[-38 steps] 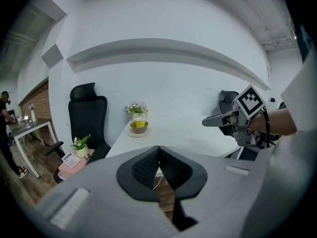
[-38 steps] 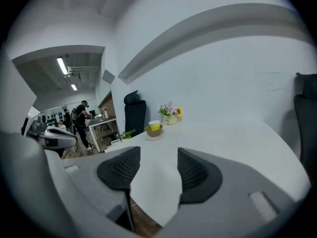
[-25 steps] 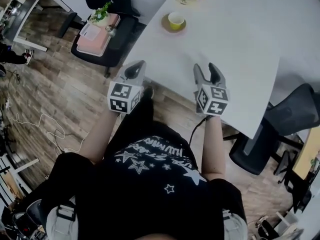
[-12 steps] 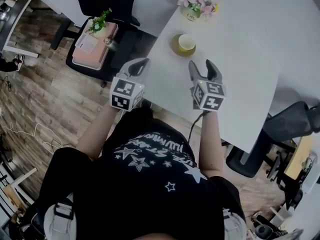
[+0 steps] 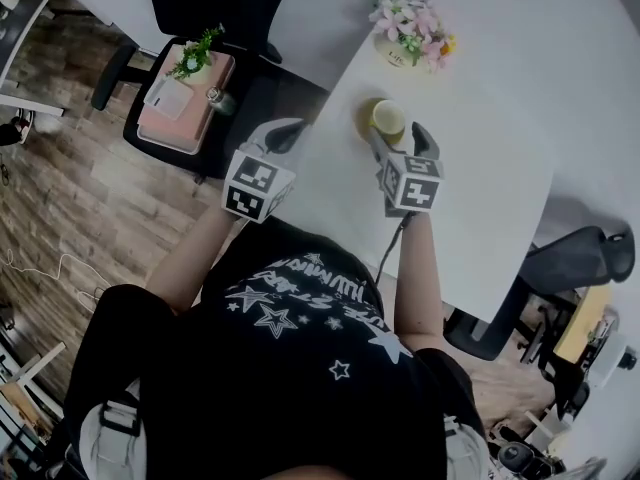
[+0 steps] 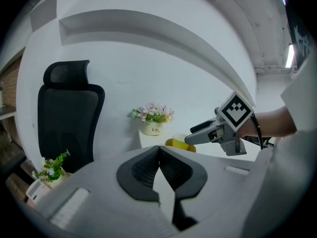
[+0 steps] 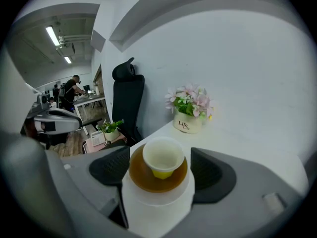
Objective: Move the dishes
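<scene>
A yellow cup stands on a brown saucer near the left edge of the white table. My right gripper is open just in front of it. In the right gripper view the cup and saucer sit between the two dark pads, with a gap on each side. My left gripper is shut and empty, hovering at the table's left edge, to the left of the saucer. From the left gripper view the cup shows past the right gripper.
A small pot of pink flowers stands on the table beyond the cup. Left of the table, a black chair carries a pink box and a little plant. Another black chair is at the table's right side.
Both grippers have moved forward over the table toward the cup. The right gripper, still open, has come up to the saucer so that it lies between the jaws. The left stays shut.
</scene>
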`<state>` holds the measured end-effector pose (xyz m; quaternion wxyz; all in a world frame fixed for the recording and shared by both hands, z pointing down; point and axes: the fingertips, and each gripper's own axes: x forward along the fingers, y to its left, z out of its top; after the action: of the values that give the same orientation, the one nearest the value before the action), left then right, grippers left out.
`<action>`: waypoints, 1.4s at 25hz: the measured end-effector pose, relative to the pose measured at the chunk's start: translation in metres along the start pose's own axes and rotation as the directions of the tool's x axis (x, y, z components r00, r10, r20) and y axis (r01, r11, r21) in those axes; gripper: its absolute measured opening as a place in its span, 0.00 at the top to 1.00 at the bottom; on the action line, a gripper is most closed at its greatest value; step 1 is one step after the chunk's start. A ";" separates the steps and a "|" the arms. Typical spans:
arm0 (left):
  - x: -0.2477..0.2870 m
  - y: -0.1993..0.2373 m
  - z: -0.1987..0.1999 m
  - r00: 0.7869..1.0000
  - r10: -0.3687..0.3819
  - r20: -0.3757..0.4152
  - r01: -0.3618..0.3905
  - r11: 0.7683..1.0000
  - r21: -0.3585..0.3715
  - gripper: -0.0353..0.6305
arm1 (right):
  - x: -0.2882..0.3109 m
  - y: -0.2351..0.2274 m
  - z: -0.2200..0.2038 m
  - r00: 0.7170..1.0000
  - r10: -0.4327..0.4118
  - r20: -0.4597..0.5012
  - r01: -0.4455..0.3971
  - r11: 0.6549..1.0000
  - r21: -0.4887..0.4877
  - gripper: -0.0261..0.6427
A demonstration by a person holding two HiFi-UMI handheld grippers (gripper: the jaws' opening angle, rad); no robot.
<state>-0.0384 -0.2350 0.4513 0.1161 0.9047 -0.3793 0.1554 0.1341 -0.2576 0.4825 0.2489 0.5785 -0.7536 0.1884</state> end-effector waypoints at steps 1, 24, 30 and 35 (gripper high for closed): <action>0.003 0.003 0.000 1.000 -0.008 -0.002 0.008 1.000 -0.002 0.93 | 0.007 -0.001 -0.001 1.000 -0.005 -0.013 0.005 1.000 0.001 0.40; 0.026 0.022 -0.011 0.999 -0.052 -0.016 0.051 0.998 -0.048 0.93 | 0.026 -0.004 0.008 0.992 -0.037 -0.119 0.028 0.996 -0.082 0.44; 0.031 0.027 -0.010 0.999 -0.038 -0.013 0.037 0.998 -0.057 0.93 | 0.015 -0.006 0.042 0.999 -0.015 -0.043 0.012 0.997 -0.076 0.45; 0.036 0.035 -0.010 1.000 -0.021 -0.016 0.020 0.998 -0.065 0.93 | 0.030 -0.008 0.067 1.000 0.018 -0.007 -0.019 0.996 -0.090 0.45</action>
<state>-0.0413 -0.2794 0.4771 0.1502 0.9029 -0.3740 0.1496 0.1247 -0.3215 0.4466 0.2755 0.5590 -0.7658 0.1583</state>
